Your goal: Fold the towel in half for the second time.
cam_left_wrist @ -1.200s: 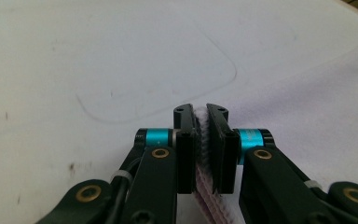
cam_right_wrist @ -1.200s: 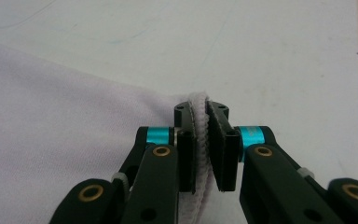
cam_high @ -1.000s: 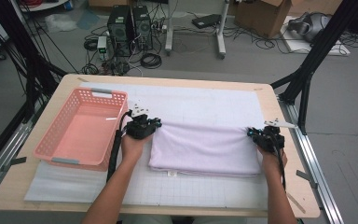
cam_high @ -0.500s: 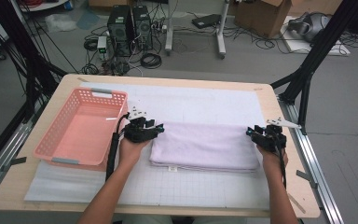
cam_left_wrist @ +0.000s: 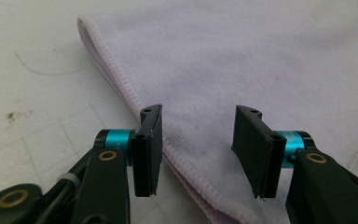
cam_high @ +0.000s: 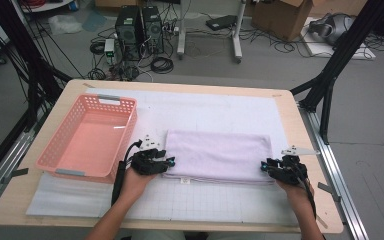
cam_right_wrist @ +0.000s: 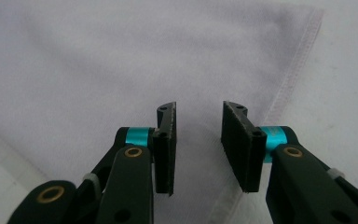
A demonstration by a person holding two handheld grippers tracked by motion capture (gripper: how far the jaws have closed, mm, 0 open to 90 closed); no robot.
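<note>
My left tool (cam_high: 169, 161) and right tool (cam_high: 264, 167) both stand apart, gripping nothing; the left has just been opening, the right closing a little. Between them the folded lilac towel (cam_high: 217, 155) lies flat on the surface (cam_high: 290, 120). It looks soft, light and floppy, so I'd pinch its hemmed corners just ahead of each tool.

Both forearms are seen reaching in from the near table edge toward the folded towel (cam_high: 217, 154), taken as landmark. The left gripper (cam_high: 169, 162) is held at the towel's left end, jaws parted after just opening, nothing pinched between them. The right gripper (cam_high: 264, 167) is held at the towel's right near corner, jaws apart though just narrowed, pads off the cloth.
</note>
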